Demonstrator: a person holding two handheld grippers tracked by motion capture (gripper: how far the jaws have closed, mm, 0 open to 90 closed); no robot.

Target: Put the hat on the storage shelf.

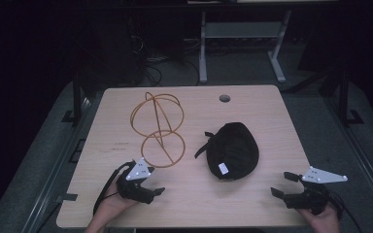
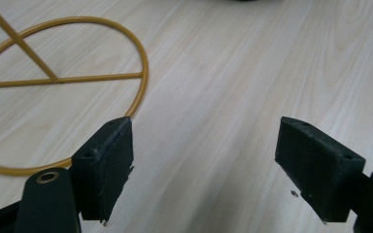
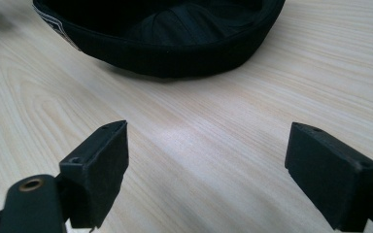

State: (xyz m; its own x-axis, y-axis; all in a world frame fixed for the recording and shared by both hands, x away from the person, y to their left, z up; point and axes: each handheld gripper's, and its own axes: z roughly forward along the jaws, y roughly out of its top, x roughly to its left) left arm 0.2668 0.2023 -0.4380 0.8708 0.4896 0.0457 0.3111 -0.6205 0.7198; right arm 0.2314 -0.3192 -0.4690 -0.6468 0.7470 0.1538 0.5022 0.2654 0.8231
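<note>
1. Cap, black, lies upside down on the worktop, right of centre, w/ a white label on its near edge.
2. Wire stand, gold, two rings on a stem, sits left of the cap, apart from it.
3. Left hand-held gripper near the stand's lower ring, jaws wide apart, empty.
4. Right hand-held gripper at the near right corner, jaws spread toward the cap, empty.
</note>
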